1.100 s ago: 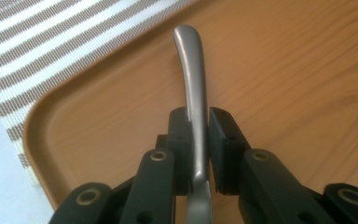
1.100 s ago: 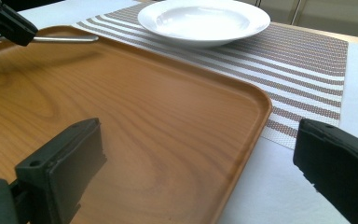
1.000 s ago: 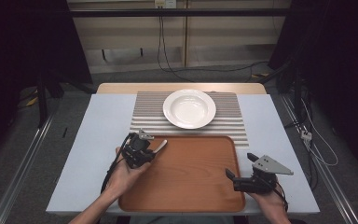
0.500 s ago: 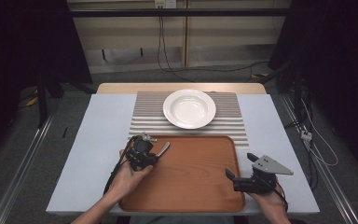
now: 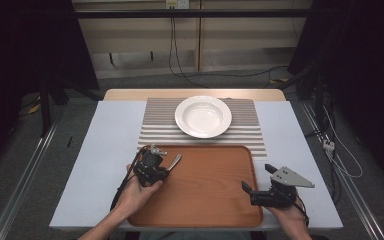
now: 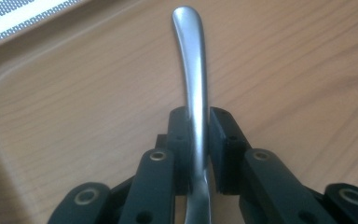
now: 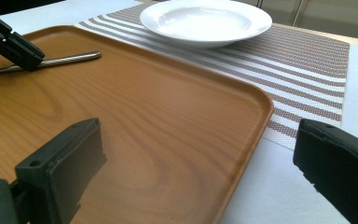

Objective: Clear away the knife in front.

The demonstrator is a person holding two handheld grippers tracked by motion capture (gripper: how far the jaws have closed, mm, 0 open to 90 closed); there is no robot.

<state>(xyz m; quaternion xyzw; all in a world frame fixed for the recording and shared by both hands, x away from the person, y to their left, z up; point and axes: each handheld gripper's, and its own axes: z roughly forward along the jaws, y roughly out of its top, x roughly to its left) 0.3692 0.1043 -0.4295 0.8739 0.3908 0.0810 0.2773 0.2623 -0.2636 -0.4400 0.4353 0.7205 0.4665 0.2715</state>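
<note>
Over the tray (image 5: 205,200) — left tool (image 6: 196,135), clamped utensil handle (image 6: 193,70), slightly nearer now

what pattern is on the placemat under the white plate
The woven placemat under the round white plate has brown and white stripes, clearest in the high view.

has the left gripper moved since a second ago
Yes, a little. In the high view the left gripper, shut on the metal utensil handle, has slid down the picture, away from the striped mat, over the tray.

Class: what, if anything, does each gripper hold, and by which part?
Left gripper clamps a metal utensil handle partway along its length. Right gripper: open jaws, nothing held.
</note>
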